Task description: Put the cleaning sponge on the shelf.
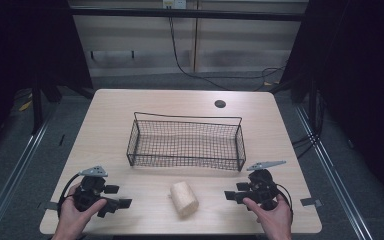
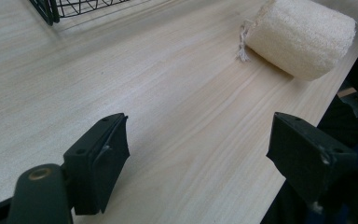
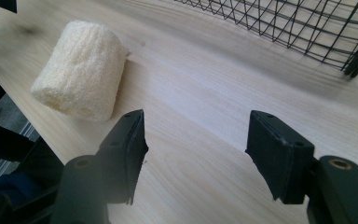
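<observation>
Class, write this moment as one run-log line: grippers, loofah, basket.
left gripper: open, empty | right gripper: open, empty | loofah: lying on table between grippers | wire basket: empty, behind loofah

I am looking into a lab-style recording bay, not a home. The pale wood-grain table has a cable grommet hole and stands on grey carpeted floor between metal floor rails. Black curtains close both sides, loose cables run down the beige panelled back wall, and tape marks sit at the table's edge.
</observation>
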A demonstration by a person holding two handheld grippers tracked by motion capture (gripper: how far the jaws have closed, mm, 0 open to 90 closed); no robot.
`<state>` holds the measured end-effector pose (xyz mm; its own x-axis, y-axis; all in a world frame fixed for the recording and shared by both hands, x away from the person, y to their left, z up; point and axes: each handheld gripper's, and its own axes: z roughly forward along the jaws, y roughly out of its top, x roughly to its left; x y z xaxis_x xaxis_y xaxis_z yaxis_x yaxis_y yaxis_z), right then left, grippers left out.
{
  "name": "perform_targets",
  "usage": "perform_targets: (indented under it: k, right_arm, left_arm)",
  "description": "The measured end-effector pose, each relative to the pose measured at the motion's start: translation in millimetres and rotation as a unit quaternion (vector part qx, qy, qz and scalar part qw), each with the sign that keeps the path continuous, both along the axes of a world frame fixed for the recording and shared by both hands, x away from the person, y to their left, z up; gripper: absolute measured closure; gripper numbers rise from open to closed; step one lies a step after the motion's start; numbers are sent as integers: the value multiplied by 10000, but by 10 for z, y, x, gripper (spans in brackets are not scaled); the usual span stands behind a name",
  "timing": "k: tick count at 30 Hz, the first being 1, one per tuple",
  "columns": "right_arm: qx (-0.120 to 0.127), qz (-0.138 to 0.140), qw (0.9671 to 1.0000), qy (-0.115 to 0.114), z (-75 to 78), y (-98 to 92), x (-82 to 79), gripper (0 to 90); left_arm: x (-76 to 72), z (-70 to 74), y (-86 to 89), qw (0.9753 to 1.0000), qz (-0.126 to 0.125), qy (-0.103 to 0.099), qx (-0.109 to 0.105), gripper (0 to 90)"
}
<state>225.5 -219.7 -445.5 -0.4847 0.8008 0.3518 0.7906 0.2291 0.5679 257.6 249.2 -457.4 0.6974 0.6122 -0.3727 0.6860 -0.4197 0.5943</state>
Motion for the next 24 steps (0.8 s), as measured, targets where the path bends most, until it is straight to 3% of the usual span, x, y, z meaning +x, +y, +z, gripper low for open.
perform_targets:
  k: [5,15,18,24]
  right_arm:
    - [74,-61,9999,112,61,-40,22,341]
    - [-18,189,9995,245,121,70,59,280]
    - [-50,262,9989,388,125,103,67,264]
    - [83,390,9980,481,218,145,116,226]
  left_arm:
    - [3,-5,-1,10000,24,-8,22,198]
    - [2,-4,3,10000,27,-9,40,198]
    - [2,-4,3,10000,22,-9,33,198]
    - [1,-4,1,10000,12,-22,59,211]
